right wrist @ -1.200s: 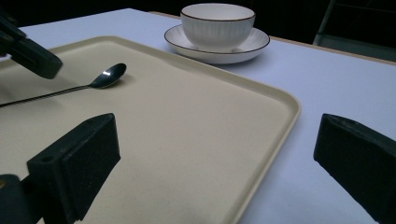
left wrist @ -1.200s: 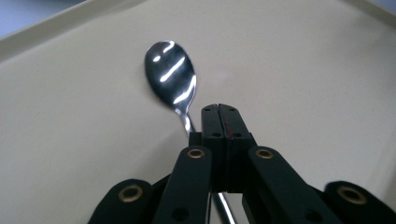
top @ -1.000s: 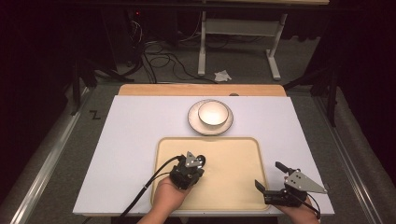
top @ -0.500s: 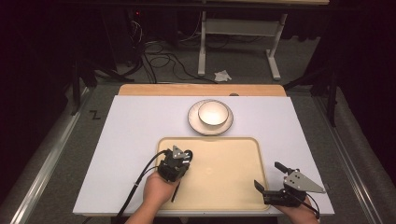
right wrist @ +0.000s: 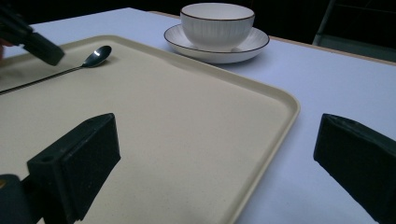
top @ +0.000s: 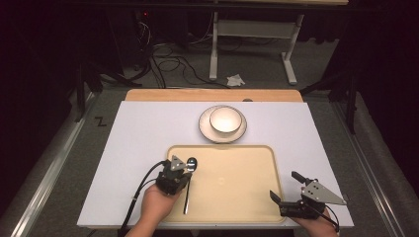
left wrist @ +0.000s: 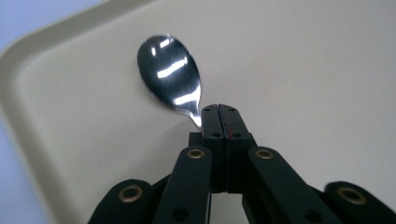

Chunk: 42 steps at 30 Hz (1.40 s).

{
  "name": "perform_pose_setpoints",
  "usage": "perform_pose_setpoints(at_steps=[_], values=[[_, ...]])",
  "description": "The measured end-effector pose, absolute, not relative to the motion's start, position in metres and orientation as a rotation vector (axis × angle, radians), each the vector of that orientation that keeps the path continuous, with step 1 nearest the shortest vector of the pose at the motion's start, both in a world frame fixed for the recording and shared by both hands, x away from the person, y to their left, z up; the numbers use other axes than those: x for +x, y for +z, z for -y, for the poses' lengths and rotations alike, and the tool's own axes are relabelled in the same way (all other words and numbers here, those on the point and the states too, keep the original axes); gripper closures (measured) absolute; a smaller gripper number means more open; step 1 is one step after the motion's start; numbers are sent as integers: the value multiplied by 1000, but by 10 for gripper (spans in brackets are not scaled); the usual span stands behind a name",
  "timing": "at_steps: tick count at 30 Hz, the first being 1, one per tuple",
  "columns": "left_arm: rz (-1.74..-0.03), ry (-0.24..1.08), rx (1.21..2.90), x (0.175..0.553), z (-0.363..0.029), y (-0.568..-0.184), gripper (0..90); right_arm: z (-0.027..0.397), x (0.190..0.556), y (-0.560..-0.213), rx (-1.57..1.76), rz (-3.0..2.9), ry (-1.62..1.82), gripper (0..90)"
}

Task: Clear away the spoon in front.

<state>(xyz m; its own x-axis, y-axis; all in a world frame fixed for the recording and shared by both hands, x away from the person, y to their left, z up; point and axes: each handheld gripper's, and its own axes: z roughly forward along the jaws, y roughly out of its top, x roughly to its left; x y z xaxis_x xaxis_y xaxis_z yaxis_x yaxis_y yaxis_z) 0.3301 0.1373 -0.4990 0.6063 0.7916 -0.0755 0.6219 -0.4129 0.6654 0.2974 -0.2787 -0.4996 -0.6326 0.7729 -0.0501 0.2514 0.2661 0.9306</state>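
We see the left hand-held gripper point(left wrist: 219, 109) clenched on the spoon point(left wrist: 170, 72) at its neck — the bowl just ahead of the jaw tips, over the tray point(top: 247, 197). The right hand-held gripper point(right wrist: 215, 158) stands released beside the tray's edge.

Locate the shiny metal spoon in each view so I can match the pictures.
High view: shiny metal spoon lies at the cream tray's left side, under the left gripper.
Left gripper view: its bowl sits upper left, just beyond the shut jaws.
Right gripper view: far upper left.
Shared landmark: the tray's rim.
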Motion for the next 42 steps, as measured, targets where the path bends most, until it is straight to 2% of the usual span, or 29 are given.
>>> perform_pose_setpoints(at_steps=[7,12,14,26,29,32,36,42], values=[[-1004,286,2268,283,-141,-507,900,276,297,-500,914,-2046,1346,10],[-982,256,2270,279,-138,-507,900,274,296,-499,910,-2044,1345,10],[-983,205,2243,280,-137,-508,900,274,296,-499,917,-2042,1346,10],[-966,194,2239,279,-132,-508,889,276,296,-499,910,-2044,1352,11],[-982,217,2221,280,-136,-508,835,275,296,-499,909,-2046,1355,11],[-1005,247,2158,283,-144,-505,738,276,296,-499,907,-2045,1355,11],[-998,341,2004,284,-164,-497,494,277,296,-498,928,-2034,1361,5],[-1025,412,1896,285,-189,-489,237,278,296,-498,924,-2027,1366,4]])
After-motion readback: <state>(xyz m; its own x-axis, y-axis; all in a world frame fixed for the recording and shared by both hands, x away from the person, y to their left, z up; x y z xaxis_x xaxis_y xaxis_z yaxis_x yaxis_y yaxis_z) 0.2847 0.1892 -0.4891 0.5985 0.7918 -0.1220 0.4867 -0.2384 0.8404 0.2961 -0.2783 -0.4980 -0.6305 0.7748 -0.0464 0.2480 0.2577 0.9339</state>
